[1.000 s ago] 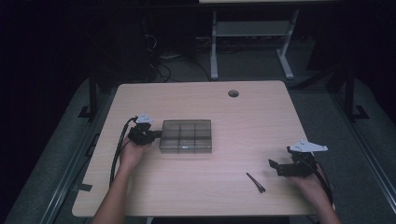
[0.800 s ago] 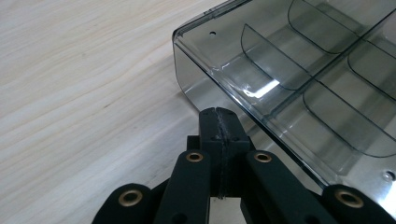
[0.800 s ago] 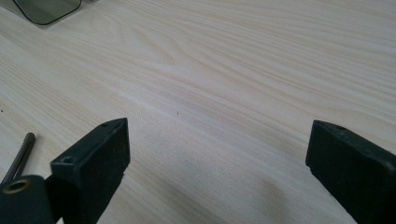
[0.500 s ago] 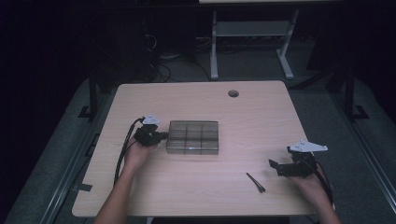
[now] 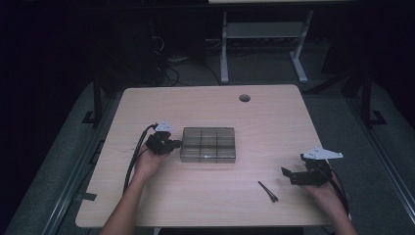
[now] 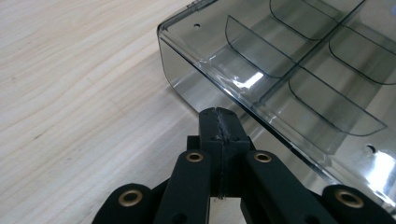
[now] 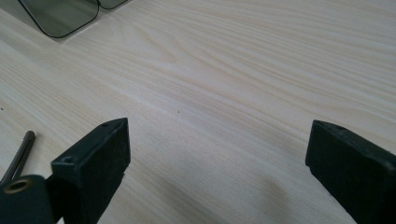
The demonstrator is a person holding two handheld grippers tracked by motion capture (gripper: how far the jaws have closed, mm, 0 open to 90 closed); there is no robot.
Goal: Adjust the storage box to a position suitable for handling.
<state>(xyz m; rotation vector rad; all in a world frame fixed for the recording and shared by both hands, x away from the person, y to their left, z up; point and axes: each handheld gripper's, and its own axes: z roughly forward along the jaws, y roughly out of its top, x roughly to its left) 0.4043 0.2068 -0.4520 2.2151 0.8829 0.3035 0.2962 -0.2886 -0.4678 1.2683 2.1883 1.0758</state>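
High view: left gripper point(image 5: 172, 144) jaws clenched against compartment box point(image 5: 208, 144) edge; right gripper point(image 5: 289, 175) jaws released.

No legible text, label or number anywhere.

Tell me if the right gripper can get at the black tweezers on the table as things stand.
Probably yes. The right gripper has its jaws wide open with nothing between them, and the black tweezers lie close by on bare table, nothing in the way.

Left gripper point(image 6: 219, 122) closed, right gripper point(image 7: 217, 154) agape
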